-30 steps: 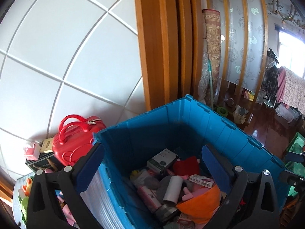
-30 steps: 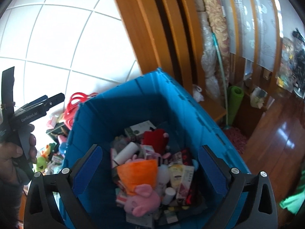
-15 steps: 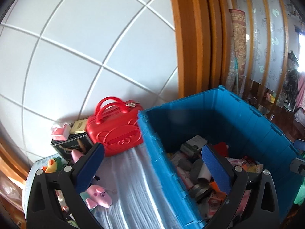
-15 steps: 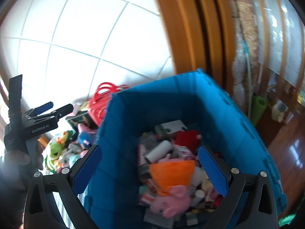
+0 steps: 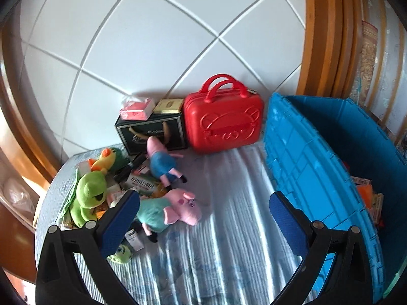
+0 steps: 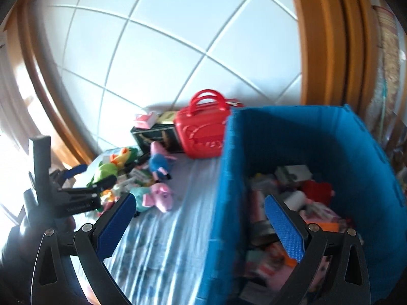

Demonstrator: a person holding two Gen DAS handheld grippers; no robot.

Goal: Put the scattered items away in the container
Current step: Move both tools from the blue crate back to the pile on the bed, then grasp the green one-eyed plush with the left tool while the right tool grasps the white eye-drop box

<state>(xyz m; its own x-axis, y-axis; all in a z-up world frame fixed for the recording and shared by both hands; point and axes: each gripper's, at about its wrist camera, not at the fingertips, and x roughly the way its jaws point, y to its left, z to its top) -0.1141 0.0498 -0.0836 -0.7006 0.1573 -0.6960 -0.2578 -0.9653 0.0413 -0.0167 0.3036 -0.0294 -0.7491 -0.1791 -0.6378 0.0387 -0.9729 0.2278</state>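
The blue plastic bin (image 5: 313, 167) stands at the right, holding several boxes and toys; it also shows in the right wrist view (image 6: 229, 178). My left gripper (image 5: 203, 213) is open and empty above the striped cloth, near a pink pig plush in a teal shirt (image 5: 173, 207). A pig plush in blue (image 5: 162, 162), a green frog plush (image 5: 86, 193), a duck plush (image 5: 104, 158) and small boxes lie scattered at the left. My right gripper (image 6: 198, 216) is open and empty over the bin's left wall. The left gripper also shows in the right wrist view (image 6: 91, 178).
A red toy suitcase (image 5: 223, 124) and a black box (image 5: 152, 132) with small packets on top stand against the white tiled wall (image 5: 152, 38). A wooden door frame (image 5: 323, 33) rises behind the bin. The striped cloth (image 5: 223, 241) covers the table.
Both grippers have swung left, away from over the bin. The scattered plush toys and cloth have come into view; the bin has shifted to the right of both views.
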